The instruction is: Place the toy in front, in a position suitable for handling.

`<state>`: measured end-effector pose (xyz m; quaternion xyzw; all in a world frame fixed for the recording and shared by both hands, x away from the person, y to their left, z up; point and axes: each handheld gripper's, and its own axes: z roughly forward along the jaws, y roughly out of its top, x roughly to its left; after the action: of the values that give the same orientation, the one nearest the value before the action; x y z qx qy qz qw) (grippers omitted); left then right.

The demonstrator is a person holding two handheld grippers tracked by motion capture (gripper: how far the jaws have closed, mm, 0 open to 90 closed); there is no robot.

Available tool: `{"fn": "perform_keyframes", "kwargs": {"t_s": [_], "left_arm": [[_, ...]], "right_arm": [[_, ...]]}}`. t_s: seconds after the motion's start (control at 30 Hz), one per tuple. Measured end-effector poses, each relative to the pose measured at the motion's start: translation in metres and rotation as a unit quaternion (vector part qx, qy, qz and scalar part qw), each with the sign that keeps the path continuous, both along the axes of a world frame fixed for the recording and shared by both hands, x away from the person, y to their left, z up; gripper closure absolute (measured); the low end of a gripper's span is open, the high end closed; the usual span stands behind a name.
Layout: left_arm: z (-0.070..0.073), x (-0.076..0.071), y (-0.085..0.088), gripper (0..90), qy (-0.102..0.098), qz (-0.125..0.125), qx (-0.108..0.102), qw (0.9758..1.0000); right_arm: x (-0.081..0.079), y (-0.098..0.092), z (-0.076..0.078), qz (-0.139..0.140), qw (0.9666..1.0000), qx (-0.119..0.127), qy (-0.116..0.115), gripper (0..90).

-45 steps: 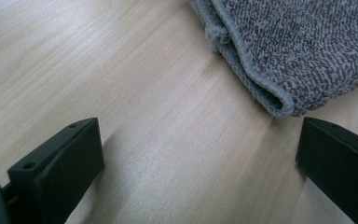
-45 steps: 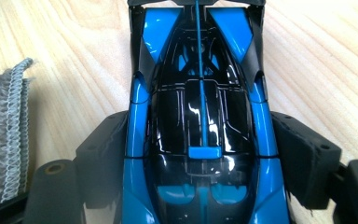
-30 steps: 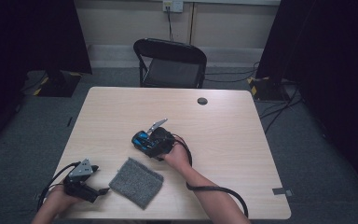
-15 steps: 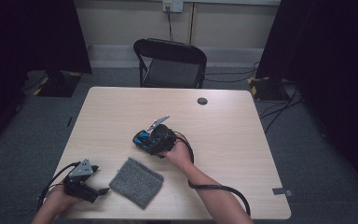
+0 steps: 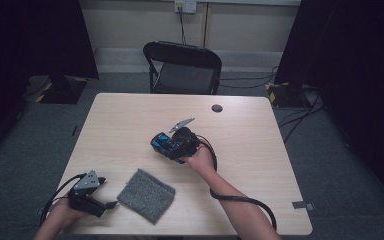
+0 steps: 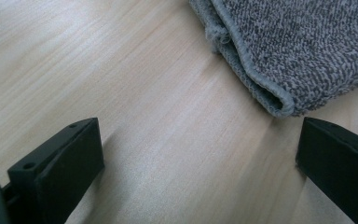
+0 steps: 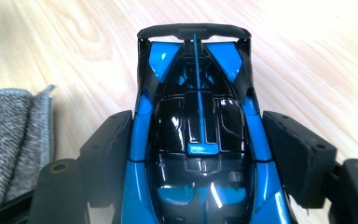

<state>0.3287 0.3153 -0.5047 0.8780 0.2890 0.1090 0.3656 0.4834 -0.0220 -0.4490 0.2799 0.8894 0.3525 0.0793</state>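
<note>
Wooden surface [image 5: 260,150]: your right gripper [image 7: 198,154] fingers clamp the blue toy car [image 7: 198,135] mid-body; glossy, slippery, rigid; left gripper [image 6: 200,154] fingers released.

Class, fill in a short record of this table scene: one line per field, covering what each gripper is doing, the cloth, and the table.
right gripper: shut on the blue and black toy car, held above the table
left gripper: open, nothing between its jaws, beside the cloth
grey cloth: folded, lying near the front edge
table: light wood
</note>
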Motion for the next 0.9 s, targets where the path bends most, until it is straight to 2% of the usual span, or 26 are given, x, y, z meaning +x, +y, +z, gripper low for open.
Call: {"fn": "perform_keyframes", "kwargs": {"t_s": [0.5,0.63,0.9], "left_arm": [[0.0,0.0,0.0,0.1,0.0,0.0,0.001,1.0],[0.0,0.0,0.0,0.1,0.0,0.001,0.0,1.0],[0.0,0.0,0.0,0.0,0.0,0.001,0.0,1.0]], "right_arm": [[0.001,-0.062,0.008,-0.037,0.9992,-0.001,-0.012,26.8],[-0.001,-0.076,0.007,-0.043,0.9989,-0.008,-0.018,26.8],[-0.008,-0.108,0.001,-0.059,0.9981,-0.007,-0.015,26.8]]}}
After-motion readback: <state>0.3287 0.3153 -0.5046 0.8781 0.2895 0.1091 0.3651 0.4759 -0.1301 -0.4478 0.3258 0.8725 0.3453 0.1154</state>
